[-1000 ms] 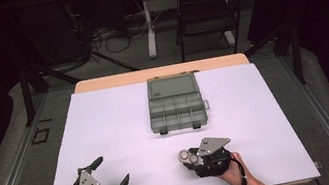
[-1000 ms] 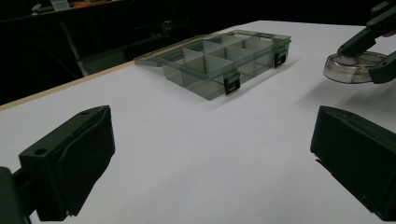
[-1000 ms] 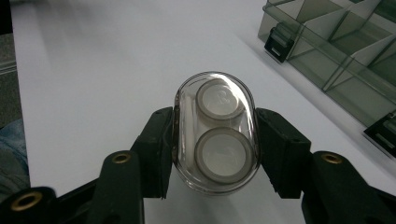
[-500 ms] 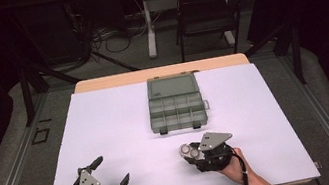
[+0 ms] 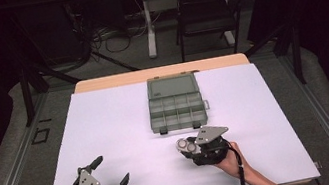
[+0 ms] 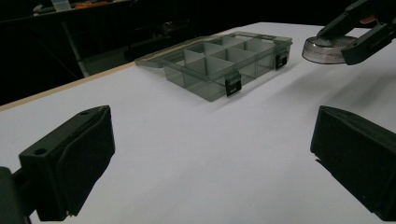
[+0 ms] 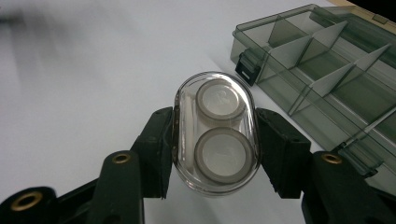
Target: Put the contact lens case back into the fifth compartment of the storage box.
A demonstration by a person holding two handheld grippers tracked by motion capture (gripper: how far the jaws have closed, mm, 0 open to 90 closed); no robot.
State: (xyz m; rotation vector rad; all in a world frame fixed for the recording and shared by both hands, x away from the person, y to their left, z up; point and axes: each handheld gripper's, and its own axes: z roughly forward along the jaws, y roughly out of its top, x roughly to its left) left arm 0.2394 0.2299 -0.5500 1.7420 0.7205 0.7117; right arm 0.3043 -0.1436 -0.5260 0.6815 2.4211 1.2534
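A clear oval case [image 7: 215, 133] with two round grey discs inside is clamped by its long sides in my right gripper [image 7: 215, 144], just above the white table. From above, the case [image 5: 186, 145] and right gripper [image 5: 190, 147] sit just in front of a smoky grey compartment box [image 5: 176, 106], whose lid lies open toward the back. The box's dividers [image 7: 322, 60] show several bare cells. My left gripper [image 5: 110, 171] rests near the table's front left with its jaws wide open and nothing between them. Its own view shows the box [image 6: 219, 60] and the held case [image 6: 327, 46] farther off.
White sheeting covers the table [image 5: 107, 127], with a wooden edge [image 5: 159, 73] along the back. Beyond the table stand a dark folding chair [image 5: 209, 9] and a second table's leg [image 5: 147, 24] amid floor cables. Metal rails [image 5: 9, 174] run along both sides.
The right gripper with the clear case has edged slightly away from the person, toward the box. The left gripper has stayed put.
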